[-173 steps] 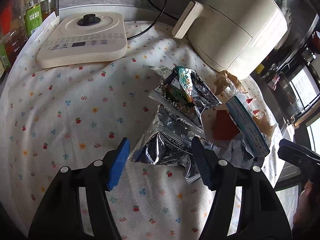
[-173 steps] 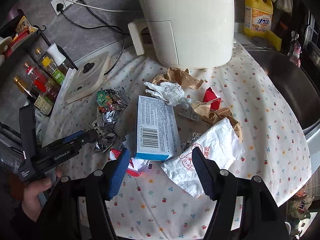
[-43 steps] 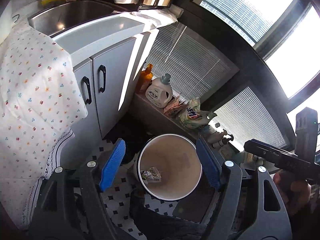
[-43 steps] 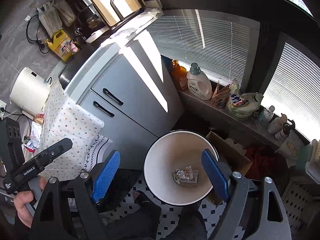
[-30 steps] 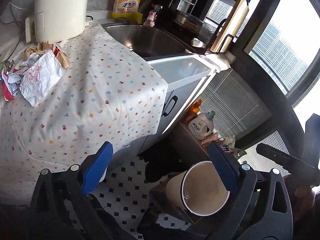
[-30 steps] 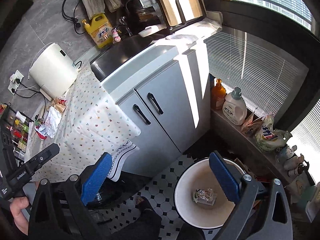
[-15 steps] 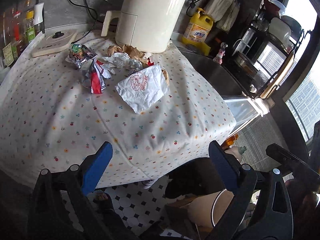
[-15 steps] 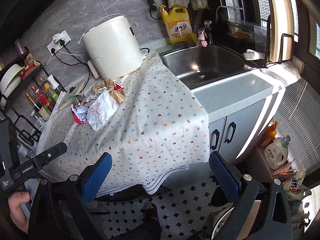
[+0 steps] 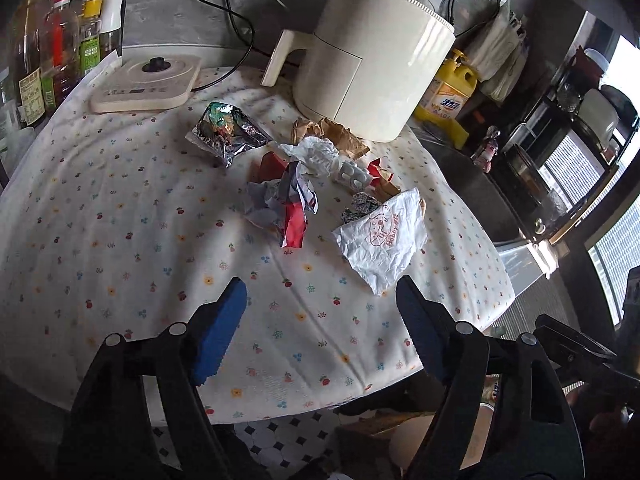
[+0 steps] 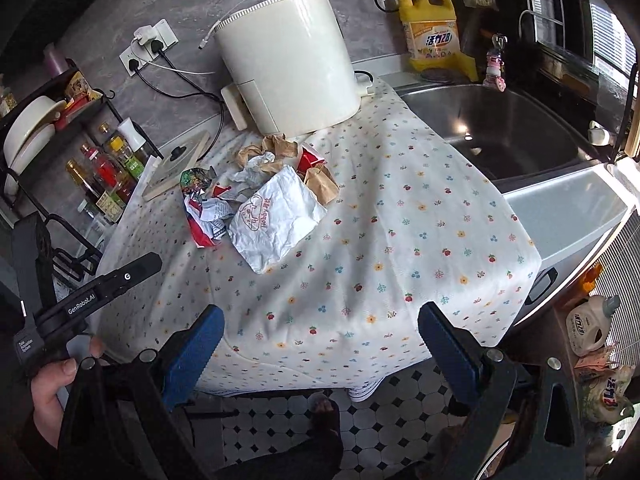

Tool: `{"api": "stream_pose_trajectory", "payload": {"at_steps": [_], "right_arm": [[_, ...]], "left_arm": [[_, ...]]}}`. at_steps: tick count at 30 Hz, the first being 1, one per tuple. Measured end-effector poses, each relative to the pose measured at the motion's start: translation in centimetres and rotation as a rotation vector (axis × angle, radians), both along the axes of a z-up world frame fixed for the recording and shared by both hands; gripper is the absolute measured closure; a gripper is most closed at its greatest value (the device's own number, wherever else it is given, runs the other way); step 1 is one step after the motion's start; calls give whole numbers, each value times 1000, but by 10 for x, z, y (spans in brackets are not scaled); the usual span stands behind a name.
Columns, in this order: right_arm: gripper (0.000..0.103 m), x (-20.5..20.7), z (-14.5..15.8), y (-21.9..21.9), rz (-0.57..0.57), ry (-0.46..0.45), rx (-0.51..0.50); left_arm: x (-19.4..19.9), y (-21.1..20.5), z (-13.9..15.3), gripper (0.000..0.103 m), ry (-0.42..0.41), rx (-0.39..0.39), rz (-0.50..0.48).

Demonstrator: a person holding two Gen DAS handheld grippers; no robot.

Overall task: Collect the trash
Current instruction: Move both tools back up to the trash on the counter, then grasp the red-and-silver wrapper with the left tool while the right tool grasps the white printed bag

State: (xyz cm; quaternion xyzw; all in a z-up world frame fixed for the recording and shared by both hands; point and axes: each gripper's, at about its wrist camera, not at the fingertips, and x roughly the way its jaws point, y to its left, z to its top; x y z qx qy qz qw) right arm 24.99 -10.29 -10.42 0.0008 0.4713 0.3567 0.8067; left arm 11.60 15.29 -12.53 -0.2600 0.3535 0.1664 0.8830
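Note:
Trash lies heaped on the flowered tablecloth [image 9: 120, 220]: a white paper bag with red print [image 9: 382, 236] [image 10: 276, 216], a crumpled red and white wrapper [image 9: 286, 204] [image 10: 206, 216], a foil snack bag [image 9: 226, 130] [image 10: 194, 178], a white tissue [image 9: 316, 152] and brown paper [image 9: 336, 134] [image 10: 276, 148]. My left gripper [image 9: 320, 292] hovers over the table's near part, short of the heap; its jaws are closing with nothing between them. My right gripper [image 10: 320, 316] hangs wide open over the table's front edge, empty. A rim of the beige trash bin [image 9: 420, 440] shows below the table.
A cream air fryer [image 9: 368, 60] [image 10: 286, 68] stands behind the heap, a flat cooker base [image 9: 146, 86] at the back left, and sauce bottles [image 9: 52, 52] along the left edge. Right of the table are a steel sink [image 10: 500, 128] and a yellow detergent jug [image 10: 434, 36].
Both views have swung from the bin on the floor up to the table and closer to the heap. The left jaws have narrowed. Both grippers stay empty.

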Motion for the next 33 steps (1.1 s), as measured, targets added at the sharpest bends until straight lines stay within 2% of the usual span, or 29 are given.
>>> {"api": "stream_pose_trajectory", "payload": {"at_steps": [10,20,22,23,25,27,33], "right_arm": [[26,10,-13,38,-28,63,-21],[36,11,-27,68,-76,104,-14],[39,11,-30,75,-76,111,-17],[40,11,-32,79,-75,116,-19],[43,12,-36,87,-69,119,-24],[46,14,-40,94,-62,123,-34],[47,18,-56,124,-15,105,-92]], "left_arm": [[41,48,-11,26,-3,-7,-52],[81,69,-29,27,43,24,-153],[84,72,-34,41,55,14,-171],[86,73,-37,57,66,10,-181],[84,73,-36,67,51,8,-197],[81,73,-33,73,39,10,-214],[57,86,-22,74,0,-2,-187]]}}
